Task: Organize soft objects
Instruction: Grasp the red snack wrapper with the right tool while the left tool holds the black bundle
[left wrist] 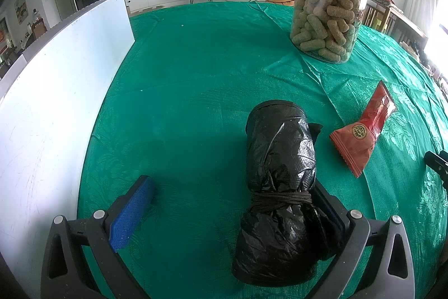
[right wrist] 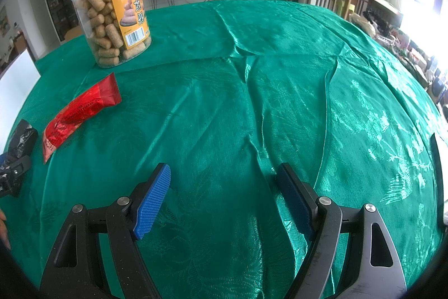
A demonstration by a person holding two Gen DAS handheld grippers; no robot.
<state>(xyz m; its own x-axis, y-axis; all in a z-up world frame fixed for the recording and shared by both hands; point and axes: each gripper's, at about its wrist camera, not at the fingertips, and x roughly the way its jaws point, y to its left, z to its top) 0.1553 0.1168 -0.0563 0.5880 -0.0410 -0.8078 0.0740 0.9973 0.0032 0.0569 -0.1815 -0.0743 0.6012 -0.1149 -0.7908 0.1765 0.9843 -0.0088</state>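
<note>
Left wrist view: the left gripper [left wrist: 232,212] stands wide open above a green tablecloth [left wrist: 182,91]. A black plastic bag bundle [left wrist: 280,173], tied round its middle with dark cord [left wrist: 281,199], lies in the lower centre of the frame between the two fingers. It rests against the right-hand finger, while the left-hand blue pad [left wrist: 131,215] stands well apart from it, so nothing is clamped. To the right of the bundle, near but not touching, lies a red snack packet [left wrist: 364,133]. In the upper right stands a clear plastic jar of snack sticks [left wrist: 326,10], upright on the cloth. A white board [left wrist: 56,91] runs along the left edge of the frame.

Right wrist view: the right gripper [right wrist: 224,203] is open and holds nothing, with only bare, creased cloth [right wrist: 252,102] between its blue pads [right wrist: 152,203]. The red packet [right wrist: 81,109] lies at middle left, and the jar [right wrist: 110,16], bearing an orange label [right wrist: 130,16], stands at upper left. The black bundle [right wrist: 22,138] shows at the far left edge, beside part of the left gripper [right wrist: 12,173].
</note>
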